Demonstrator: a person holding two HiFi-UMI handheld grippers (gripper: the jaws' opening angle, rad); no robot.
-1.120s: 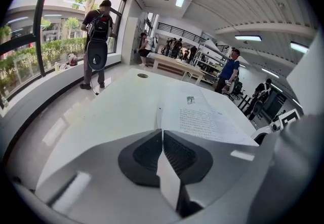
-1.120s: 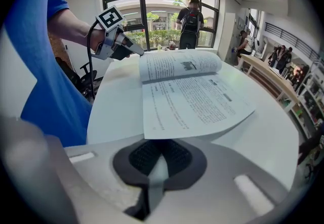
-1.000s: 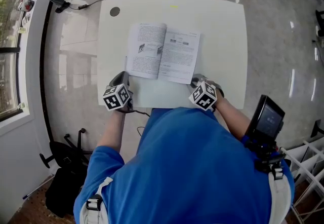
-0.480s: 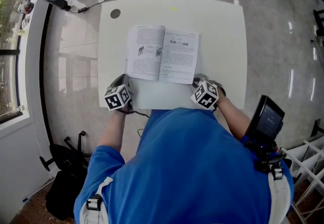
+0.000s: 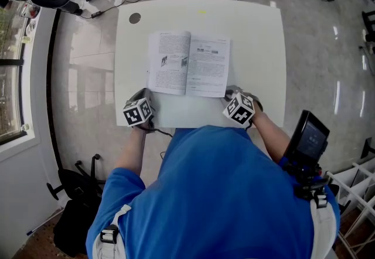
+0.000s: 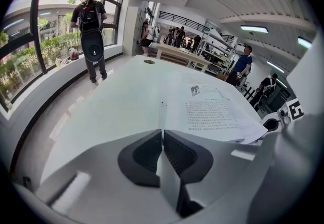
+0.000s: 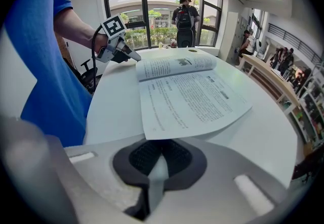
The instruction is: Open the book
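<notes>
The book (image 5: pixel 188 63) lay open and flat on the white worktop (image 5: pixel 258 35), its pages facing up, somewhat nearer the front edge than the back. The left gripper (image 6: pixel 162 134) pointed down at the bare worktop just beside the book's near left corner – its jaws were pressed together with nothing between them. The right gripper (image 7: pixel 161 144) sat at the near right corner, jaws likewise together and pinching nothing; the corner of the right-hand page reached just over their tips. A round hole (image 5: pixel 135 18) showed near the worktop's far left corner, well apart from the book.
</notes>
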